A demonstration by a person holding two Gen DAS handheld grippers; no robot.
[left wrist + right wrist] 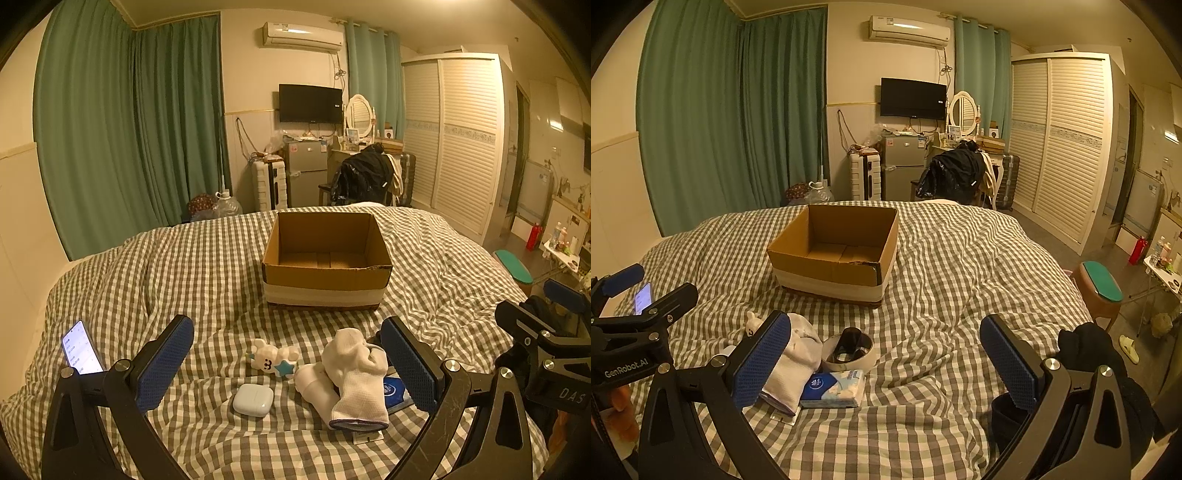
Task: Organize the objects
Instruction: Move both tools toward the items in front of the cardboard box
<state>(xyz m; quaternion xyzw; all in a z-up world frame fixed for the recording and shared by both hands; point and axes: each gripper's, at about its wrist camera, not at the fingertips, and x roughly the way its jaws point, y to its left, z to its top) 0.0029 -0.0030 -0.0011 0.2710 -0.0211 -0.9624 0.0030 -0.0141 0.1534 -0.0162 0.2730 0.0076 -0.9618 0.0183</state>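
Both grippers, left and right, spread wide, holding nothing. Box empty; socks, case, toy, tissues clustered on duvet. Risk: soft duvet, socks overlap neighbours, so a grab may drag extras or pinch fabric

Your way to the box is open from above: its top has no lid and nothing lies inside. Bare quilt runs between it and the near clutter. The socks, toy and earbud case crowd the left gripper. To your right, the quilt ahead of the right gripper lies clear.
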